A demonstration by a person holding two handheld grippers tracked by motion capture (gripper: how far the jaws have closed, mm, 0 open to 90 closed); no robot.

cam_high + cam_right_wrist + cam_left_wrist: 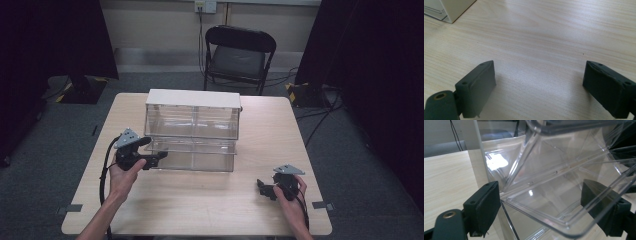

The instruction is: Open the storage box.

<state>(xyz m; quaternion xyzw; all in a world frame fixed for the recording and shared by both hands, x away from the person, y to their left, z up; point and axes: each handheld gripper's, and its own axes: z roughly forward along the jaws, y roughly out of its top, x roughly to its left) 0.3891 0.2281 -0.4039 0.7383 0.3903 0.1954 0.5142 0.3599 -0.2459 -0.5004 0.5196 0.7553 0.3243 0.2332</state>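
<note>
A clear plastic drawer cabinet (192, 115) with a white top stands at the middle of the wooden table (210, 205). Its lower left drawer (172, 152) is pulled out a little toward me. My left gripper (157, 156) is at that drawer's front left corner. In the left gripper view the jaws are wide apart, and the left gripper (540, 187) stands open with the drawer's (554, 195) clear rim and corner between them. My right gripper (261, 189) is low over the table near the front right. The right gripper (539, 66) is open with bare wood (536, 37) between its jaws.
A black folding chair (239, 55) stands behind the table's far edge. Cables run across the grey floor at the back right (320, 115). Dark curtains hang on both sides. The cabinet's white corner (451, 10) shows far off in the right gripper view.
</note>
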